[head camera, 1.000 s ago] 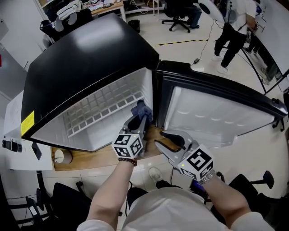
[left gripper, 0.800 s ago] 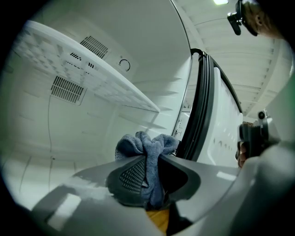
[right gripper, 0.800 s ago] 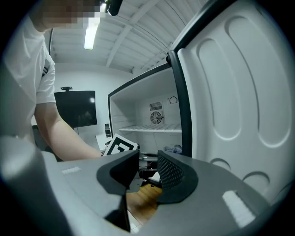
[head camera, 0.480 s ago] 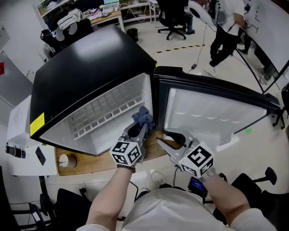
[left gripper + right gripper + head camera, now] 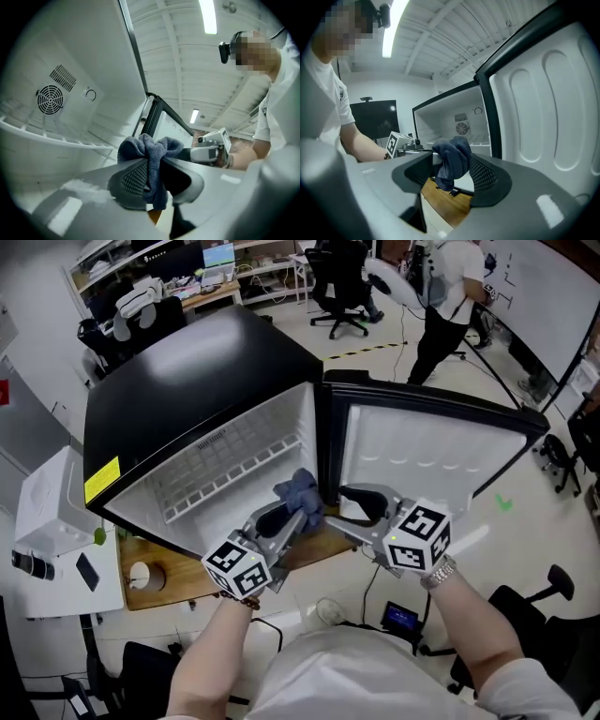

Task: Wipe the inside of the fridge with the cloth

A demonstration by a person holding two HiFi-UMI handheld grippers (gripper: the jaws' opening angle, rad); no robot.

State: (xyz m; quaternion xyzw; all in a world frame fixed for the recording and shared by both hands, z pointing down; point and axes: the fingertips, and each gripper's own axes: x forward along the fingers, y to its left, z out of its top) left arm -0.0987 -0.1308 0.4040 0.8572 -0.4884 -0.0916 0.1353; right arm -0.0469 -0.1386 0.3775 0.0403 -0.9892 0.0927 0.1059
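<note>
A black mini fridge [image 5: 187, 381] stands with its door [image 5: 431, 456] swung open to the right. Its inside [image 5: 234, 456] is white, with a wire shelf [image 5: 56, 138] and a fan on the back wall. My left gripper [image 5: 296, 510] is shut on a crumpled blue-grey cloth [image 5: 300, 490] at the fridge's mouth, near the hinge side. The left gripper view shows the cloth [image 5: 150, 150] pinched between its pads. My right gripper [image 5: 337, 512] is just right of the cloth. Its jaws have just been opening and stand apart. The cloth [image 5: 452, 161] shows in the gap, unpressed.
The fridge rests on a wooden board [image 5: 169, 577] with a paper cup [image 5: 141, 575] on it. A white appliance [image 5: 52, 512] sits to the left. A person [image 5: 450, 296] and office chairs [image 5: 342, 277] are at the back. Cables lie on the floor below.
My left gripper has risen with the cloth, up in front of the fridge opening. My right gripper has lifted slightly and its jaws stand wider apart.
</note>
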